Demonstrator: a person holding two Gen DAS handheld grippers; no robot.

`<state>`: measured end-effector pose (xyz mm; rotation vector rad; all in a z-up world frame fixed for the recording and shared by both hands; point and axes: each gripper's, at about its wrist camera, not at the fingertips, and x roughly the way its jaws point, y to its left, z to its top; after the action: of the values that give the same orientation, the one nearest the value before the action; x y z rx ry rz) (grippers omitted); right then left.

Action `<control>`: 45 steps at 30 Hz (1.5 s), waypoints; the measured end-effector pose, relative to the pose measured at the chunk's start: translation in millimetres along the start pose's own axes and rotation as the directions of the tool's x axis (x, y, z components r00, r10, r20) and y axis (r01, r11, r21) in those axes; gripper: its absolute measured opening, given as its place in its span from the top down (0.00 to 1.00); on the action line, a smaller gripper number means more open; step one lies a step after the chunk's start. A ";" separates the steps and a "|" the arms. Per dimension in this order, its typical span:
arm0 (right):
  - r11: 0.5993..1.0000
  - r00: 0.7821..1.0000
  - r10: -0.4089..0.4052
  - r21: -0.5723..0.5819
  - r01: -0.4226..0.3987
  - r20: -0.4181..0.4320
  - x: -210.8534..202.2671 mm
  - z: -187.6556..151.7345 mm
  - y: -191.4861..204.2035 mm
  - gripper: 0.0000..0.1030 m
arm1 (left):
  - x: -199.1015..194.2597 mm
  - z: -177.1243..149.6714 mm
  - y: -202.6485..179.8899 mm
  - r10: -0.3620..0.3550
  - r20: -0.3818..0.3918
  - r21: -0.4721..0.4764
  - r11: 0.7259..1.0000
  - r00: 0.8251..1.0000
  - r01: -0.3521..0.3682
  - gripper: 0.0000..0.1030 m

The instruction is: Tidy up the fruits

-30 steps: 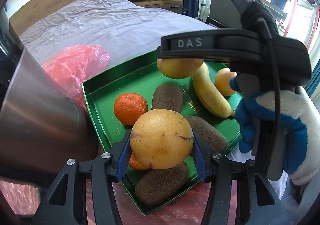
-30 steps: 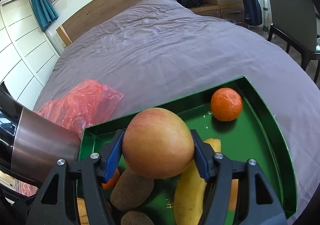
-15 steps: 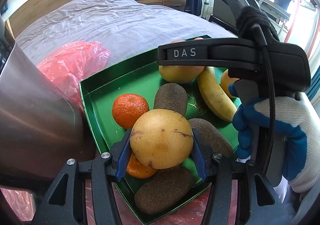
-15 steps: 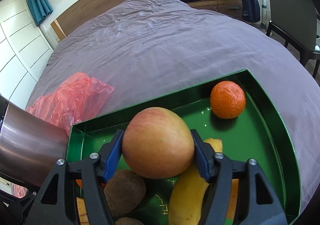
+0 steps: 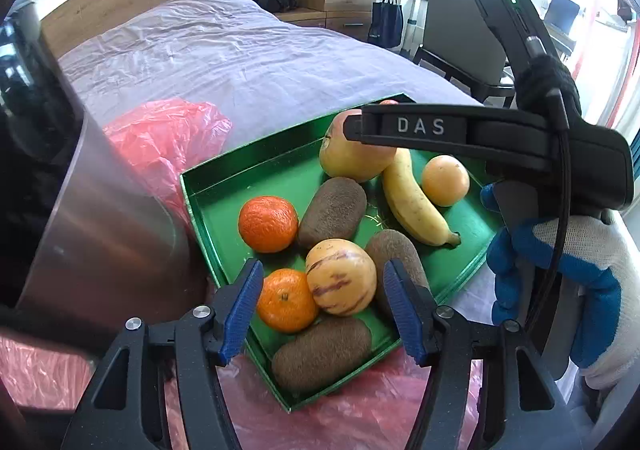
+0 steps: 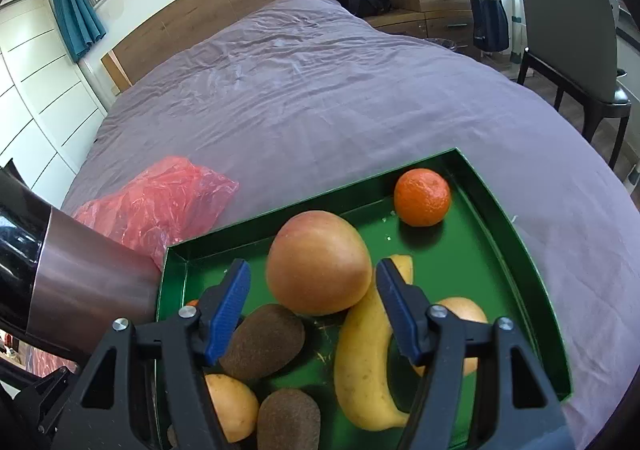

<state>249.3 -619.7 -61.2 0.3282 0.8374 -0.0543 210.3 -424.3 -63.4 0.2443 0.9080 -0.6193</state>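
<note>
**Both fruits down in tray, both grippers open**

Green tray (image 5: 208, 202) sits on purple bed (image 5: 224, 58), corner toward cam, w/ red plastic bag (image 5: 168, 138) under and beside it.

Left gripper (image 5: 323, 304): blue fingers (image 5: 242, 306) spread wide, gripping nothing. Yellow streaked melon (image 5: 341, 277) lies betw. them in tray's near corner, clear gap each side. Melon touches tangerine (image 5: 286, 300) on its left, kiwi (image 5: 322, 354) in front, another kiwi (image 5: 394, 254) on its right. Further in: second tangerine (image 5: 268, 224), third kiwi (image 5: 333, 212), banana (image 5: 416, 202), pale orange (image 5: 445, 181).

Right gripper (image 6: 313, 308): fingers (image 6: 394, 310) apart, nothing gripped. Apple (image 6: 318, 268) rests on tray floor just ahead of tips, leaning on banana (image 6: 362, 362) to its right, kiwi (image 6: 262, 342) near its left. Lone tangerine (image 6: 422, 197) in far corner, well apart from the rest. Left view shows right gripper body above apple, held by gloved hand (image 5: 560, 282).

Metal cylinder (image 5: 104, 218) stands just left of tray, against its edge.
</note>
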 end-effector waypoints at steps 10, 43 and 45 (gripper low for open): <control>0.999 0.999 0.007 -0.050 -0.005 0.043 -55.3 -26.7 29.2 0.15 | -69.9 -28.9 11.3 0.015 0.058 -0.039 0.999 0.998 -0.013 0.44; 0.964 0.999 0.013 -0.265 -0.001 0.041 -166.5 -197.4 168.6 0.00 | -203.6 -199.1 136.2 0.296 0.099 -0.350 0.904 0.950 -0.245 0.22; 0.961 0.998 0.012 -0.276 0.006 0.062 -171.1 -204.8 176.9 0.00 | -207.8 -203.6 137.5 0.311 0.102 -0.345 0.902 0.945 -0.260 0.21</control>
<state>18.1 -403.0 -15.8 0.0644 0.7706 0.0547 62.9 -140.5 -28.5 0.0259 0.7908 -0.2031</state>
